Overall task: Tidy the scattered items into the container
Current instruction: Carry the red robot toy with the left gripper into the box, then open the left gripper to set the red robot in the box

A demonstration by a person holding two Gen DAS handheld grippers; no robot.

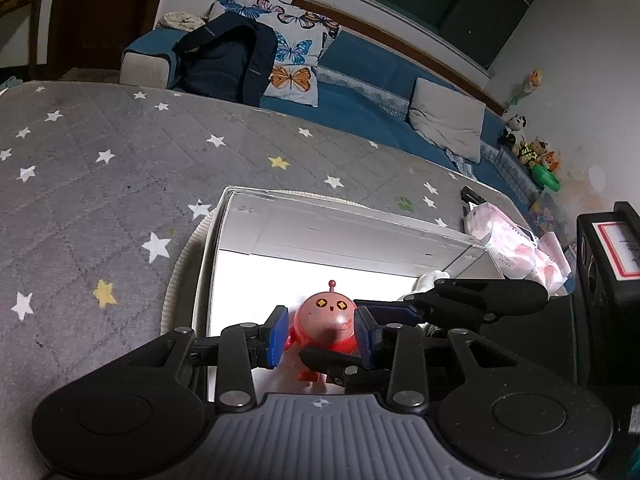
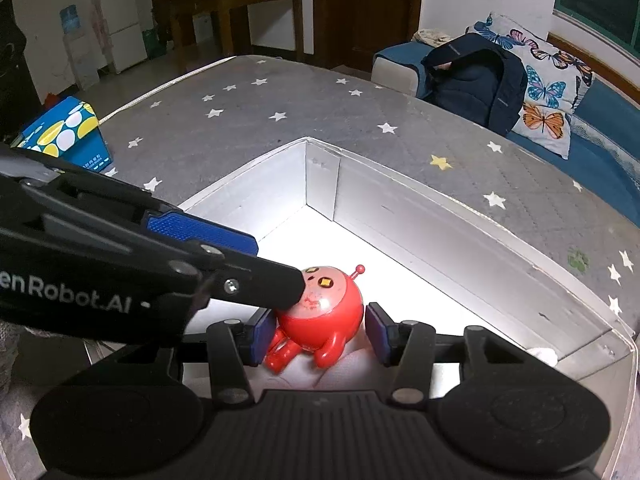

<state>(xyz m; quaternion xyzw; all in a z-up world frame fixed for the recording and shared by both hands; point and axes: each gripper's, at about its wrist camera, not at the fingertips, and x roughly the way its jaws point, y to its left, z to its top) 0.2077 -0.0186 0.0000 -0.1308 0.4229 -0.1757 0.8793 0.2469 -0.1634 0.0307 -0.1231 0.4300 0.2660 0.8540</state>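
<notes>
Resting on the bright floor of the white box [image 2: 400, 200], the red round-headed toy figure [image 2: 320, 312] is seen already inside the container. It is flanked by both grippers: the left gripper [image 1: 322, 336] is parted around its head, the right gripper [image 2: 318, 332] likewise spread, gripping nothing. Release appears done; pink tissue packs [image 1: 508, 244] remain outside.

Left wrist: close above the white box [image 1: 240, 216], facing 12 o'clock toward the sofa [image 1: 360, 64].
Right wrist: equally close, sofa [image 2: 600, 112] at 2 o'clock.
Shared: red toy [image 1: 326, 320] [image 2: 320, 308], box [image 2: 400, 188], starred mat [image 1: 100, 152] [image 2: 240, 120].
</notes>
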